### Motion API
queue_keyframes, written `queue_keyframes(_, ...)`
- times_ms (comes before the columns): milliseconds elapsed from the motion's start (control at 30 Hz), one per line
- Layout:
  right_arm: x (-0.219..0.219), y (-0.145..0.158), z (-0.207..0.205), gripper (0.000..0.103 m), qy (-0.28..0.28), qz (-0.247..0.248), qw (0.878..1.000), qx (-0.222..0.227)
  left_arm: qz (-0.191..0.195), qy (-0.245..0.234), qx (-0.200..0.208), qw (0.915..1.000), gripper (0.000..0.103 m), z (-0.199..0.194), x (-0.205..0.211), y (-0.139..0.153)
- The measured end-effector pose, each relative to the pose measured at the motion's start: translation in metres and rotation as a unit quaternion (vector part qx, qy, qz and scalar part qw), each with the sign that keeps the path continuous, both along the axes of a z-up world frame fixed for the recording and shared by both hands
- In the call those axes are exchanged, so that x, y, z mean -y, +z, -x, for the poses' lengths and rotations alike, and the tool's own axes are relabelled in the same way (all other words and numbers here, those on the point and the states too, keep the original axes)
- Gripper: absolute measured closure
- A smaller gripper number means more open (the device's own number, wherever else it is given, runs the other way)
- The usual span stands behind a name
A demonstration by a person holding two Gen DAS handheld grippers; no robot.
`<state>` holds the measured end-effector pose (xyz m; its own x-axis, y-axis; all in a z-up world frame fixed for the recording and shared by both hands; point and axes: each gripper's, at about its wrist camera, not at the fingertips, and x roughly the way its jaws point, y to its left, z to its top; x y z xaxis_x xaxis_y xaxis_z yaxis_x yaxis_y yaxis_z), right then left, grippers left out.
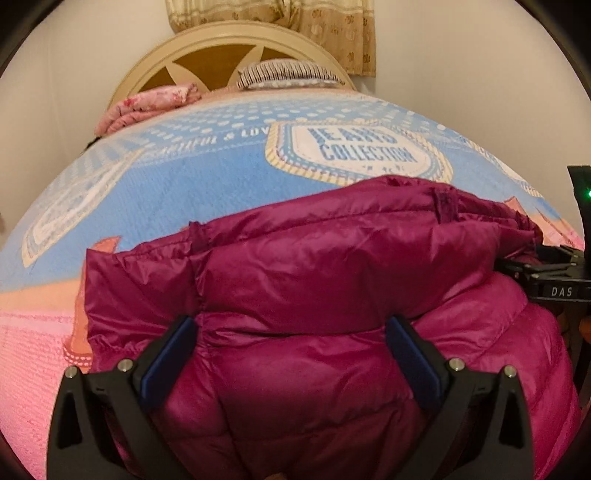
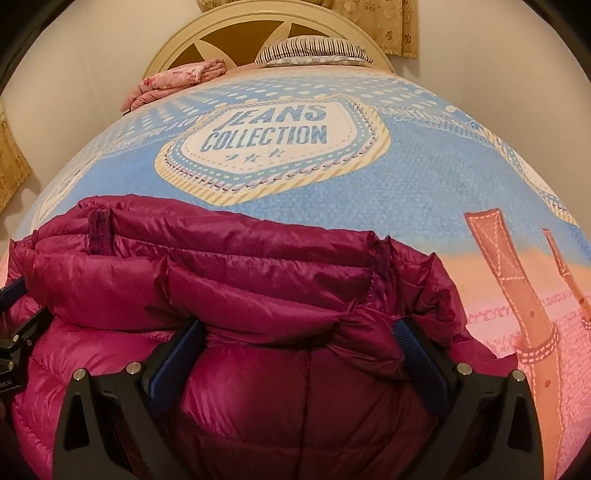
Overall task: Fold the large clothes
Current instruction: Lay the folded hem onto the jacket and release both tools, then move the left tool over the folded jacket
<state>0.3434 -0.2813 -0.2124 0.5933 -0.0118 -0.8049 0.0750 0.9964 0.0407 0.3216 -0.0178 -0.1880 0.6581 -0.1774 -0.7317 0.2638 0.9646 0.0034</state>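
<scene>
Bed: the largest item, and our work surface, chosen as we judge it because it gives a wide, soft, flat place for a bulky garment. It is covered by a blue and pink blanket printed with a badge reading "JEANS COLLECTION"; a second strip of lettering farther left is only partly legible, ending in "& LOV". Printed belt straps run down the pink band at the right.

Headboard: cream, arched, with brown panels, against the wall under a patterned curtain.

Jacket: magenta, quilted and puffy, lying at the near edge of the bed. Its upper part lies doubled over the lower part, so we judge one fold made and the bundle being pressed down or lined up for the next. No label on it can be read.

Pillow: striped, at the head of the bed, well apart from the jacket.

Pink floral bedding: folded, beside the pillow.

Left gripper: fingers spread wide, a padded section of jacket lying between them, nothing pinched. We hold it over the jacket's left half.

Right gripper: likewise spread wide astride the jacket's right half, holding nothing. In the left view its black body shows at the jacket's far edge, marked "DAS".
</scene>
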Motion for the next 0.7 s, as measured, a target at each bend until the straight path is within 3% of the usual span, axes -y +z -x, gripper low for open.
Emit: queue_keyframes(700, -0.0073, -0.0042, -0.0041, 0.001, -0.002, 0.032, 0.999, -0.014, -0.005, 0.002, -0.015, 0.9999, 0.000, -0.0021, 0.0013, -0.0059)
